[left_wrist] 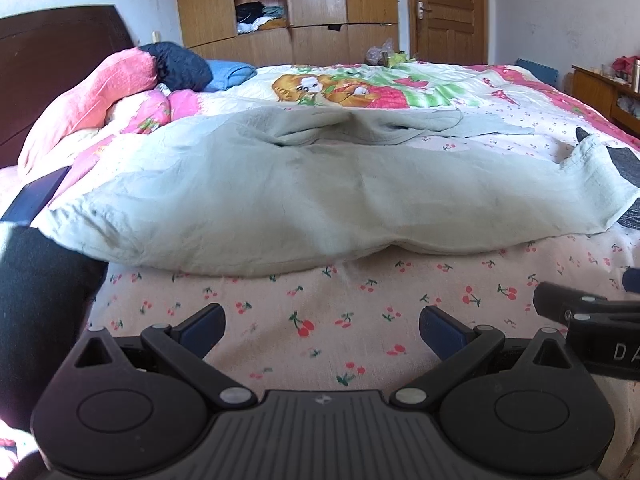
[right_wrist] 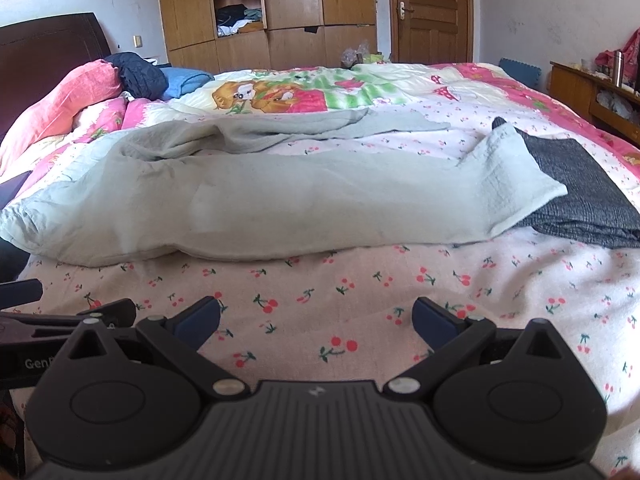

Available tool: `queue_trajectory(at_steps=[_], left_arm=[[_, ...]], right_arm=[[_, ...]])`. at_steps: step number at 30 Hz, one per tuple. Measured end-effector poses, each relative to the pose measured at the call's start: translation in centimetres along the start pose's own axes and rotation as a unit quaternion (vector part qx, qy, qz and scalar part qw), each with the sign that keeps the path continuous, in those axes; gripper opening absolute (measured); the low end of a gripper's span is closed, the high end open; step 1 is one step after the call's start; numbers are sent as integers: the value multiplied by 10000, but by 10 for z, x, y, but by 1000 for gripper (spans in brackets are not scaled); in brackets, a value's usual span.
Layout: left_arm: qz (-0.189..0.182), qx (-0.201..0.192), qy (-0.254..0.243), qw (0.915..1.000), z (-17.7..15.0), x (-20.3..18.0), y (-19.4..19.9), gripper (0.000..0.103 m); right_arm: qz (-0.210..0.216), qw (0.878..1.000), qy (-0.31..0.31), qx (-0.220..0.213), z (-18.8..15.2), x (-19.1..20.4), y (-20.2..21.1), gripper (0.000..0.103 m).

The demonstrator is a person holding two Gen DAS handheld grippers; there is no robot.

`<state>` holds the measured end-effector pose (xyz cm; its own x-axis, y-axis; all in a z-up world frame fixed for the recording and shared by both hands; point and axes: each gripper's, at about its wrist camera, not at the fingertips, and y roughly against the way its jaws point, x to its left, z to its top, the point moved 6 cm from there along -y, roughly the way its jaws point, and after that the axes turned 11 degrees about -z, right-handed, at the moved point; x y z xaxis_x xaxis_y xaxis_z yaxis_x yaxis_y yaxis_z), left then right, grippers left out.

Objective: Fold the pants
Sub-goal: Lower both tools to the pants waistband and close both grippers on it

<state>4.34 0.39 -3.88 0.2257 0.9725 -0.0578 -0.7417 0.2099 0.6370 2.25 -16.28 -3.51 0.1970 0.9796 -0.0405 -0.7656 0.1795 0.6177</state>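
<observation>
Pale grey-green pants (left_wrist: 280, 200) (right_wrist: 280, 192) lie spread sideways across the cherry-print bed sheet (left_wrist: 340, 320) (right_wrist: 360, 304). One leg runs along the near side, the other lies rumpled behind it. The near leg's hem rests on a dark grey folded cloth (right_wrist: 580, 192) (left_wrist: 626, 168) at the right. My left gripper (left_wrist: 322, 326) is open above the sheet, short of the pants' near edge, holding nothing. My right gripper (right_wrist: 316, 318) is open too, empty, also just short of the pants. Each gripper's side shows at the other view's edge.
A cartoon-print quilt (left_wrist: 360, 88) (right_wrist: 304, 92) covers the far half of the bed. Pink bedding (left_wrist: 100, 92), a dark jacket (right_wrist: 138, 72) and a blue cloth (left_wrist: 228, 74) pile up by the dark headboard (left_wrist: 52, 60). A wardrobe (right_wrist: 260, 12), door (right_wrist: 430, 12) and side cabinet (right_wrist: 592, 92) stand beyond.
</observation>
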Motion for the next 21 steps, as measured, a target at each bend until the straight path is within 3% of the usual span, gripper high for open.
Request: queue_trajectory(at_steps=[5, 10, 13, 16, 21], left_arm=[[47, -201, -159, 9997, 19, 23, 3, 103], [351, -491, -213, 9979, 50, 66, -2, 103], [530, -523, -199, 9970, 64, 96, -18, 103], [826, -371, -234, 9956, 66, 128, -42, 103], [1232, 279, -55, 9920, 39, 183, -68, 103]], right_arm=[[113, 9999, 5, -82, 20, 2, -5, 102], [203, 9993, 182, -243, 51, 19, -27, 102], [248, 9994, 192, -131, 65, 29, -52, 102], [84, 9993, 361, 6, 69, 33, -81, 101], [-167, 9973, 512, 503, 53, 24, -109, 101]])
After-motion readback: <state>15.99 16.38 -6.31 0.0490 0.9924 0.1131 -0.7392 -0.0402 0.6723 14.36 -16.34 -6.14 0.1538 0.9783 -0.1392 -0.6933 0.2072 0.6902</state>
